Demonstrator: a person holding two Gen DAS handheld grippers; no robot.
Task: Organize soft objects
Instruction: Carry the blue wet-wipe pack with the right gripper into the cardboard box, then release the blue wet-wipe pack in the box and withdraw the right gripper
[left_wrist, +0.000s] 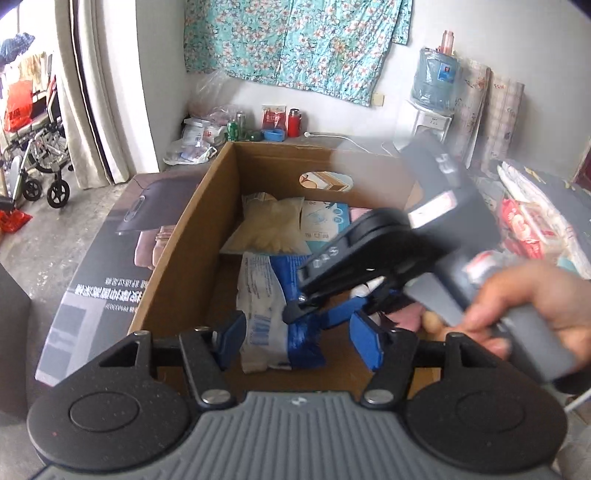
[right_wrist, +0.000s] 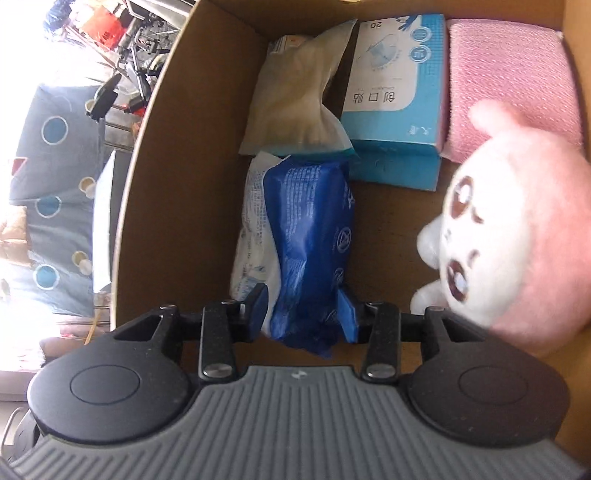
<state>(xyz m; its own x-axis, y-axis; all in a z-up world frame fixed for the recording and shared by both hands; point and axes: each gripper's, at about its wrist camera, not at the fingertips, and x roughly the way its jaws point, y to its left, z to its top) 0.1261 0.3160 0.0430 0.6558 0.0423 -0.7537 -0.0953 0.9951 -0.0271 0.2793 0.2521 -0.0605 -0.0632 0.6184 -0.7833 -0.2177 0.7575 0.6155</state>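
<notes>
An open cardboard box (left_wrist: 192, 229) (right_wrist: 155, 155) holds soft goods. My right gripper (right_wrist: 304, 306) is inside it, fingers around the near end of a blue tissue pack (right_wrist: 314, 236) (left_wrist: 291, 325); it also shows from outside in the left wrist view (left_wrist: 325, 310). Under and beside the pack lies a white pack (right_wrist: 247, 229). Behind them are a cream bag (right_wrist: 299, 92) (left_wrist: 269, 229), a blue-white box (right_wrist: 395, 99) and a pink towel (right_wrist: 509, 81). A pink-white plush toy (right_wrist: 517, 243) sits at the right. My left gripper (left_wrist: 299, 339) is open and empty over the box's near edge.
Beyond the box are plastic bags (left_wrist: 199, 136), cans and a red flask (left_wrist: 293, 122) by the wall, a water dispenser (left_wrist: 436, 92), and a wheelchair (left_wrist: 37, 147) at the left. Packaged goods (left_wrist: 532, 218) lie to the right.
</notes>
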